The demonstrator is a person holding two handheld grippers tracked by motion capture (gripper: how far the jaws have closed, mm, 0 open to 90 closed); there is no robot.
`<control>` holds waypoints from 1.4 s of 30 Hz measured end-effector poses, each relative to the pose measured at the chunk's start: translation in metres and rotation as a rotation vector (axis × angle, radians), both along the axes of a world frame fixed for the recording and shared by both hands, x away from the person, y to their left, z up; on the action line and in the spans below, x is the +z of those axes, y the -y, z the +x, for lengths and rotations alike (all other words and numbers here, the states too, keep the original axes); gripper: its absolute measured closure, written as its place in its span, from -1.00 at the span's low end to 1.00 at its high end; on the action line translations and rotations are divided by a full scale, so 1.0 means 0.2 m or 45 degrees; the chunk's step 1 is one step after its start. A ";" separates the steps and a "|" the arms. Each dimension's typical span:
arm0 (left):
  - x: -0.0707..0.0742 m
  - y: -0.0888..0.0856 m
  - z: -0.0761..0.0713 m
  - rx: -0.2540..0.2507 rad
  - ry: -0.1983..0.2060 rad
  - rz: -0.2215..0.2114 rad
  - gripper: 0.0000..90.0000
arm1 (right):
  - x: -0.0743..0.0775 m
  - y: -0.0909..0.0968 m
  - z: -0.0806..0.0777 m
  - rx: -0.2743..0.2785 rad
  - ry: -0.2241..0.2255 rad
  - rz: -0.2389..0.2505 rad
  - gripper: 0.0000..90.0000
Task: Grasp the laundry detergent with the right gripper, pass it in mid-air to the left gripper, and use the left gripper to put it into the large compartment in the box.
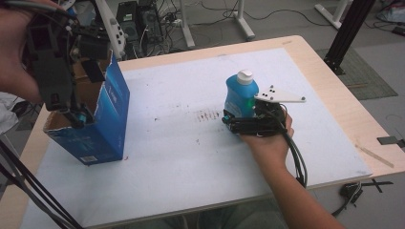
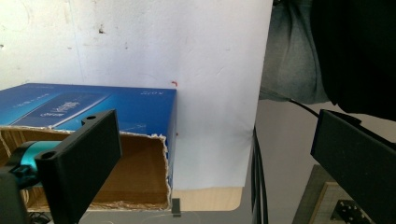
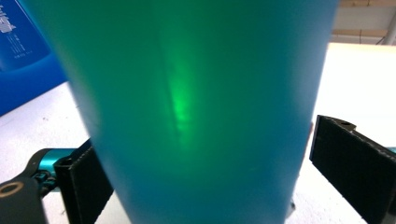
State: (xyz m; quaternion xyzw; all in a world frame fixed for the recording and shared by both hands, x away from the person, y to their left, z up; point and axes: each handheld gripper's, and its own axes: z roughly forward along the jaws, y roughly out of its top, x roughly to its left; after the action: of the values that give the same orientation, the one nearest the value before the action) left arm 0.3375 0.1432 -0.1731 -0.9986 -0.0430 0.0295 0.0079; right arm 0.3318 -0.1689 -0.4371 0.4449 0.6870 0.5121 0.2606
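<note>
White matting covered the table (image 1: 334, 109). Mid-table, the right gripper (image 1: 234, 121) lay low, jaws flanking the blue bottle (image 1: 240, 95) with contact unclear. Raised over the torn blue box (image 1: 102, 129), the left gripper (image 2: 210, 154) gaped wide.

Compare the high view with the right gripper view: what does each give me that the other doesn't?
High view alone: the bottle's white cap, the left tool raised above the box's torn-open top, and the table edge. Right gripper view alone: a close look at the right tool, its jaws flanking the bottle; the right jaw appears slightly apart from it. Both: the blue bottle standing upright and the blue box.
</note>
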 end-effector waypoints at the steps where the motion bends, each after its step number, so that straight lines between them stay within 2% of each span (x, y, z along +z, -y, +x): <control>1: 0.00 0.00 0.00 0.000 0.000 0.000 -0.96 | 0.00 0.00 0.00 0.000 0.000 0.000 -0.90; 4: 0.00 0.00 0.01 0.002 0.000 0.004 -0.96 | 0.00 0.00 0.00 0.003 0.009 -0.010 -0.75; 17: -0.01 0.00 0.01 0.004 -0.002 0.001 -0.96 | 0.00 0.00 -0.01 -0.014 0.007 -0.027 -0.59; 20: -0.01 0.00 0.01 0.005 0.000 0.003 -0.96 | 0.00 0.00 -0.01 -0.004 0.016 -0.022 -0.45; 42: -0.01 -0.01 0.00 0.010 0.001 0.009 -0.96 | 0.00 -0.02 -0.02 0.002 0.027 -0.037 -0.27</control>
State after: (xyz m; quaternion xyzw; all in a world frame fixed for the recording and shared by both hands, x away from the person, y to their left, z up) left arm 0.3379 0.1460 -0.1743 -0.9984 -0.0470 0.0290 0.0111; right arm 0.3282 -0.1657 -0.4378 0.4349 0.6920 0.5069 0.2740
